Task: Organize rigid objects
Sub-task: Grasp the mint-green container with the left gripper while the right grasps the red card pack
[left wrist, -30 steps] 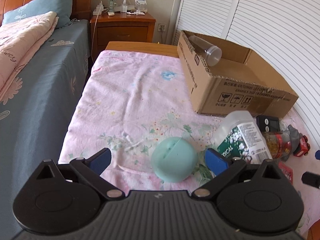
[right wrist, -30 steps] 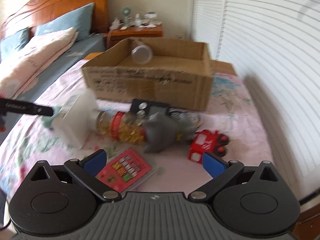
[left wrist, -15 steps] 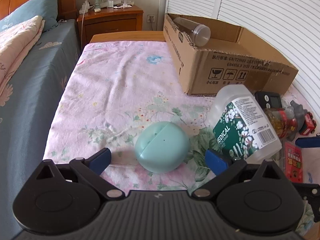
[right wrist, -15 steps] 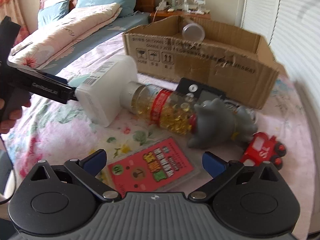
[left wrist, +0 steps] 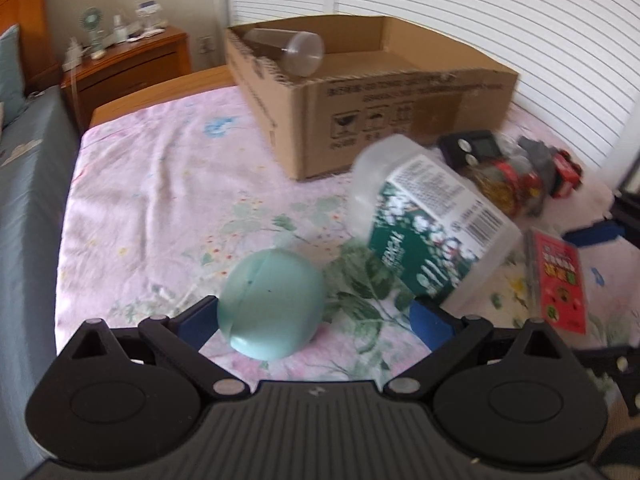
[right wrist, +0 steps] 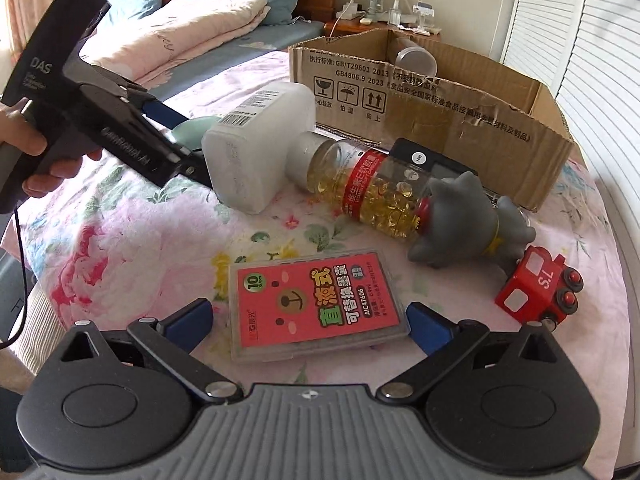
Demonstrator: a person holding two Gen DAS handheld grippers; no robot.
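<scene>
The cardboard box point(right wrist: 452, 108) sits at the far side of the floral sheet point(left wrist: 152, 184) and holds only a clear plastic tube point(left wrist: 294, 50), so by the look of it the sorting has barely begun.

Left on the sheet:
- a mint-green round case point(left wrist: 272, 304) between the wide-spread fingers of the left gripper point(left wrist: 316, 320), the left pad seemingly touching it
- a white cotton-swab bottle point(right wrist: 260, 140) just to its right
- a capsule bottle point(right wrist: 368, 188), a grey rubber toy point(right wrist: 468, 220), a black digital timer point(right wrist: 432, 160) and a red toy train point(right wrist: 540, 288), bunched near the box's front wall
- a red ink-cartridge case point(right wrist: 320, 304) lying flat between the equally wide right gripper point(right wrist: 308, 324); neither pad touches it

The sheet left of the box is open. The right side is crowded, with shutter doors point(right wrist: 600, 60) close behind.
</scene>
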